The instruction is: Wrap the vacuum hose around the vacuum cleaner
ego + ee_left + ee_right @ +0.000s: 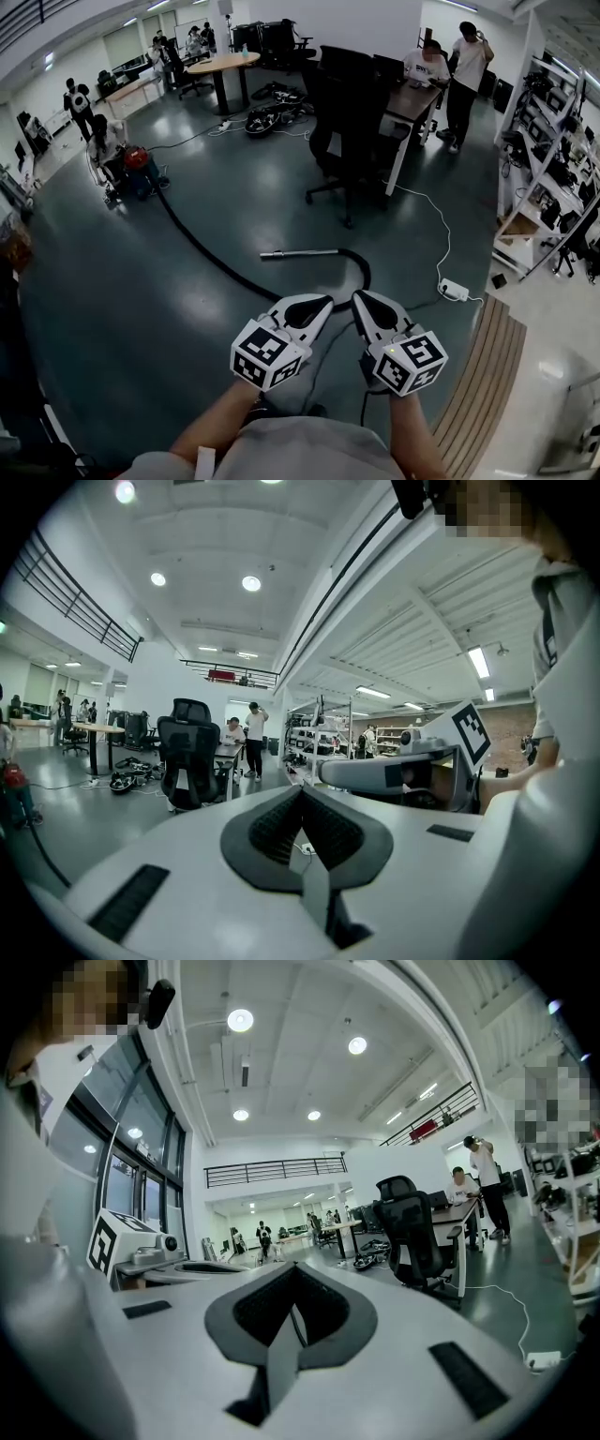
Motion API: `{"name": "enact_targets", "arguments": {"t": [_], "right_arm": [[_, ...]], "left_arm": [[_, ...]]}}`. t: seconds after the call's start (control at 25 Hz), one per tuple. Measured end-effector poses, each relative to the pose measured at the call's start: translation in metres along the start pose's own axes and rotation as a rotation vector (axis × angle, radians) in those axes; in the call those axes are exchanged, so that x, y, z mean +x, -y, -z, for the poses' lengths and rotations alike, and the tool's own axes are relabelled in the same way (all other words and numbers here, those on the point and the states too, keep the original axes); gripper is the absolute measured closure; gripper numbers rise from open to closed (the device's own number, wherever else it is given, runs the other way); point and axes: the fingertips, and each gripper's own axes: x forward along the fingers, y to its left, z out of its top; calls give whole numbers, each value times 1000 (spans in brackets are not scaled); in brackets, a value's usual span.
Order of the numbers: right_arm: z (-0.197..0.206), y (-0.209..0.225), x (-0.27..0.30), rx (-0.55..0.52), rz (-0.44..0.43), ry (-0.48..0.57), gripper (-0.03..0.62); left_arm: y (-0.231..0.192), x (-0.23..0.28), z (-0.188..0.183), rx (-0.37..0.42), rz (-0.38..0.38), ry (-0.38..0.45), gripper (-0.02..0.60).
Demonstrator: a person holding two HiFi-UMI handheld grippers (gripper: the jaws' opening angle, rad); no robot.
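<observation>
The red vacuum cleaner (137, 157) stands far off at the left of the floor, beside a crouching person. Its black hose (211, 258) runs across the floor toward me and curves round to a metal wand (298, 253). My left gripper (324, 302) and right gripper (360, 298) are held side by side in front of me, above the floor and short of the hose's bend. Both are shut with nothing between the jaws. In the left gripper view the jaws (302, 790) meet, and the vacuum cleaner (11, 778) shows at the far left. In the right gripper view the jaws (296, 1268) meet too.
A black office chair (345, 122) stands by a desk (412, 98) ahead. A white power strip (454, 290) with its cable lies on the floor at the right. A slatted wooden strip (485, 375) and shelves (553, 169) line the right side. Several people stand at the back.
</observation>
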Motion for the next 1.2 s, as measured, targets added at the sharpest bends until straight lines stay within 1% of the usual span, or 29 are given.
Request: {"name": "enact_targets", "arguments": {"t": [0.28,0.56,0.68,0.92,1.2], "right_arm": [[1,10,12,22,-15,-10,591],[6,24,50,31,-7,-35,591],[6,29,83,37,0,-44,591],[8,39,164,27,13,-75,591],[0,41,260,10,60,-106,591]], "left_arm": [[-16,2,1,-2,-33,-10,575],[-57,13,6,-24,-35,-22,575],[-90,17,6,-31,-31,-22,575],[-175,26,2,-38,-20,-12,575],[-274,27,-4,-42,23,-17,575]]}}
